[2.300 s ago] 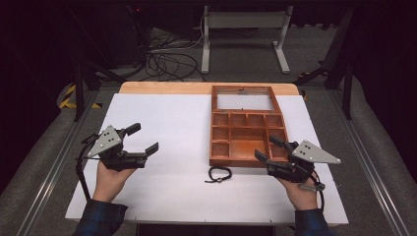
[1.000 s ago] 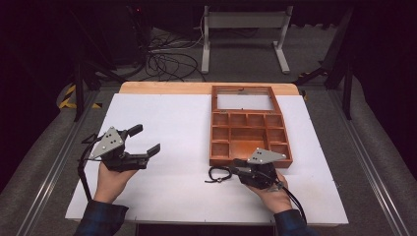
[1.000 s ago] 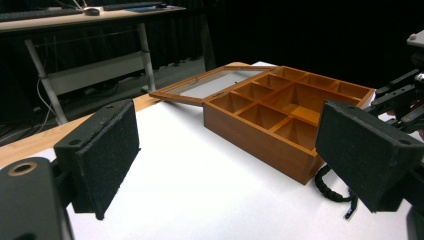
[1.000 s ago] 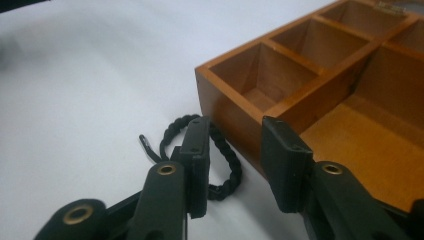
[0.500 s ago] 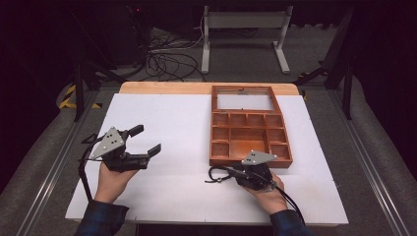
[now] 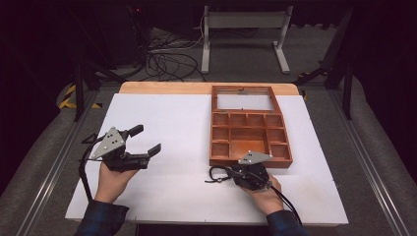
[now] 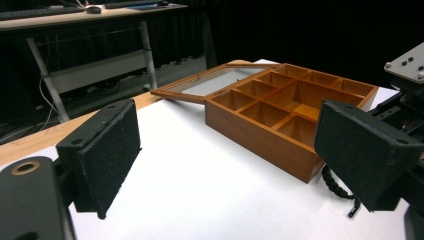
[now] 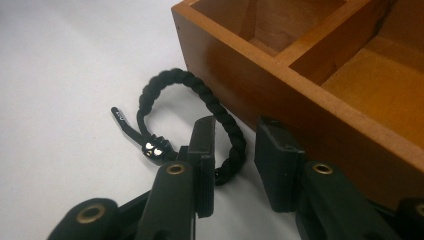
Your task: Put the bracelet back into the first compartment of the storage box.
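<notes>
My table (image 6: pixel 172 123) carries the wooden compartment box (image 6: pixel 248 132), lid open. My left gripper (image 6: pixel 142 147) hovers well left with fingers spread wide and empty. My right gripper (image 8: pixel 232 165) has just been closing; the black braided bracelet (image 8: pixel 200 95), lying just beside the box's front wall, passes between its fingers (image 8: pixel 204 150), not yet pinched.

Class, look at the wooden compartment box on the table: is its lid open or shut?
Open. The wooden box has its glass-paned lid swung right back, lying flat on the table beyond it, so every compartment is uncovered.
</notes>
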The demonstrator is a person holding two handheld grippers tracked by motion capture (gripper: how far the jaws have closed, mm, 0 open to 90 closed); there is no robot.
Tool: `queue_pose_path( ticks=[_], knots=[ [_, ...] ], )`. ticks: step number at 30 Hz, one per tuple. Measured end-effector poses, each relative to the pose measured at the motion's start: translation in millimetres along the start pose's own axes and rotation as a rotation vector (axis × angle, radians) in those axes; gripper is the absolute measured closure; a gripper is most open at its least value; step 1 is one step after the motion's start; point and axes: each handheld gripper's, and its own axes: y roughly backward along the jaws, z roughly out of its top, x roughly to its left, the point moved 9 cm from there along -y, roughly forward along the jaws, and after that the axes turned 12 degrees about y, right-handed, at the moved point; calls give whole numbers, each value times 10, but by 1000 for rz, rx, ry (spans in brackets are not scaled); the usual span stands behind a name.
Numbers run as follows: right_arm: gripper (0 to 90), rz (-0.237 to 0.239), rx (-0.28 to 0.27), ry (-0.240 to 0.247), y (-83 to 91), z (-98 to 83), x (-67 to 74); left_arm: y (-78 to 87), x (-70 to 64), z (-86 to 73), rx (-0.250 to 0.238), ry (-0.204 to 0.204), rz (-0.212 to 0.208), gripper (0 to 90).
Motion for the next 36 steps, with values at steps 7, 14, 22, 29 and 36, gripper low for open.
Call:
queue_pose_path(
  ticks=[7, 14, 22, 29, 36],
  knots=[
    [713, 7, 35, 17, -67, -32, 52, 0, -4, -3, 3, -1, -1, 126],
    [756, -7, 43, 40, -73, -27, 55, -11, -5, -11, 4, -2, -2, 128],
    [838, -6, 48, 71, -87, -12, 82, -28, -22, -30, 10, 2, -9, 128],
    [849, 8, 23, 105, -85, 20, 110, -28, -30, -25, 9, 3, -12, 130],
    [851, -4, -51, 121, -9, 125, 107, -18, -11, -24, 8, -2, -8, 131]
  ],
)
